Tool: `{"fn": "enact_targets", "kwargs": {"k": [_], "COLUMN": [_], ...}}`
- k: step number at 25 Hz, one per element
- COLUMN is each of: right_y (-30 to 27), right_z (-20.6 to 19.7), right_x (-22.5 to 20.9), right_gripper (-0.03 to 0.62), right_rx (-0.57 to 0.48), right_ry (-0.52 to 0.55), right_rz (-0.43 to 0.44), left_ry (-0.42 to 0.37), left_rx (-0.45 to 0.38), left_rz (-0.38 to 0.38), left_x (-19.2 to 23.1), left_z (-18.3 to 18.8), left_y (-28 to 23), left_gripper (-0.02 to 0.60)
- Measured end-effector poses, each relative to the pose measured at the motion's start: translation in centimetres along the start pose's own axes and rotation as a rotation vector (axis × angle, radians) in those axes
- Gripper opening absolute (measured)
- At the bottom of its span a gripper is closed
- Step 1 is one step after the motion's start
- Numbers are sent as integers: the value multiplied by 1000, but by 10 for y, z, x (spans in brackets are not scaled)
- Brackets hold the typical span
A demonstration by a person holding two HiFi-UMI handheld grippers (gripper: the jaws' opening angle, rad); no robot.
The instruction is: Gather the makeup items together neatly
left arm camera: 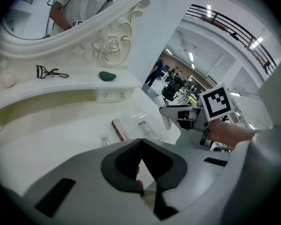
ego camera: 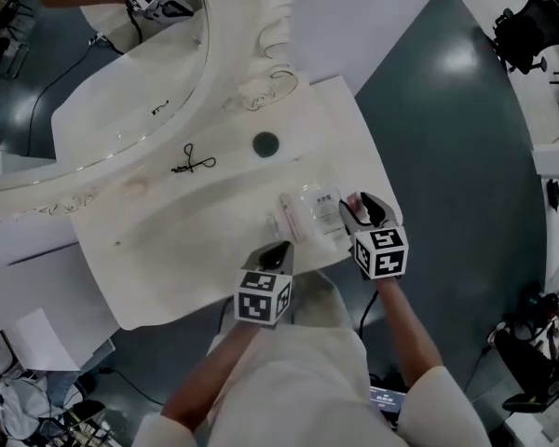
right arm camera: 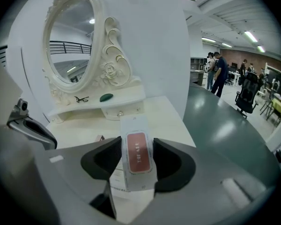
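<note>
My right gripper (ego camera: 361, 209) is shut on a white sachet (right arm camera: 136, 159) with a red pad inside, held just above the table's right front part. Beside it on the white vanity table (ego camera: 168, 268) lie a clear packet (ego camera: 319, 201), a pink stick (ego camera: 291, 214) and a small tube (ego camera: 274, 223). My left gripper (ego camera: 278, 253) hovers at the front edge, just short of those items, jaws together with nothing seen between them. On the raised shelf sit a black eyelash curler (ego camera: 194, 163), a green sponge (ego camera: 265, 143) and a pale puff (ego camera: 135, 187).
An ornate white oval mirror (ego camera: 121, 54) stands at the back of the table, with a small drawer (left arm camera: 107, 96) under the shelf. Dark green floor (ego camera: 466, 156) lies to the right of the table's edge. People and office chairs are far off in the hall.
</note>
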State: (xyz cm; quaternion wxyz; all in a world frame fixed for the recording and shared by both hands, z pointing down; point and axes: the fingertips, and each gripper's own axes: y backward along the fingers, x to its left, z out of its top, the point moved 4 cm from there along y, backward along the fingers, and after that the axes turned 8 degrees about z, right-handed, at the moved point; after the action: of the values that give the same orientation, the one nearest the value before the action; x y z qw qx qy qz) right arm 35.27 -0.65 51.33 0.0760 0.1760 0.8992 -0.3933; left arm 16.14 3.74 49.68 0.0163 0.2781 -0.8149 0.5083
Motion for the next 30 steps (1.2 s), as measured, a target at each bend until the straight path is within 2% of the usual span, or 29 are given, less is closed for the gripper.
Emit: {"fn": "enact_targets", "kwargs": {"k": [18, 30], "right_y": [-16, -29], "right_z": [-33, -33], "right_x": [-56, -70], "right_gripper": [207, 210], "right_rx": [69, 127], "right_ry": [-89, -81], "right_rz": [-120, -182], "left_ry": [-48, -39], "left_rx": [55, 62], "left_rz": [-9, 2], "left_x": [-10, -13], "left_z": [-3, -5], "left_y": [-16, -19], "left_gripper": [9, 9]}}
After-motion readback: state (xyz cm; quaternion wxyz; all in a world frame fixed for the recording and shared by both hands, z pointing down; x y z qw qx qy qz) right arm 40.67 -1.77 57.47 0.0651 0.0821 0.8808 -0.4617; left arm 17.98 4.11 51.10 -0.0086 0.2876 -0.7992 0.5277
